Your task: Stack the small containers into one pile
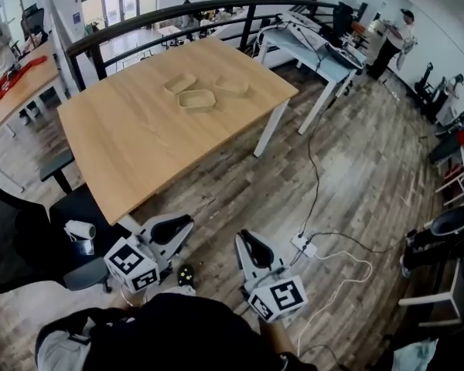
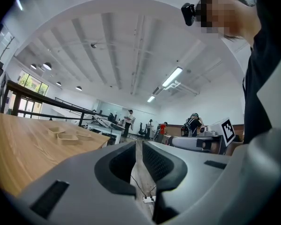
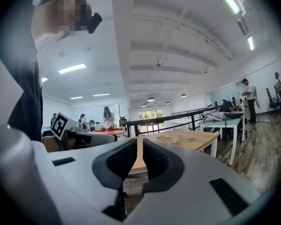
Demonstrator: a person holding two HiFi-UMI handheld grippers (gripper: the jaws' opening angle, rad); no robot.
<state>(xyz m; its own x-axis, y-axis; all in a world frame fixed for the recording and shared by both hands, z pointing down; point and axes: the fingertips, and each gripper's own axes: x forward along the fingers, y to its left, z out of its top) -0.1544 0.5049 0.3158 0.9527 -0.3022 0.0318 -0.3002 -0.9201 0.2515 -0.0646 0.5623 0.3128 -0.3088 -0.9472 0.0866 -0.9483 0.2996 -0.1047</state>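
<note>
Left gripper (image 1: 172, 229) and right gripper (image 1: 251, 247) clenched empty, off table (image 1: 139, 141) near edge, containers (image 1: 196, 99) clustered far side

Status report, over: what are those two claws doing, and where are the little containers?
Left gripper and right gripper both shut, empty, short of the table. Three containers on its far side, unstacked. Nothing seen in the way.

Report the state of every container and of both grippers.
Left shallow tan container: open side up on the light wooden table, unstacked.
Middle shallow tan container: open side up, unstacked.
Right shallow tan container: open side up, unstacked.
Left gripper: shut, empty.
Right gripper: shut, empty.
</note>
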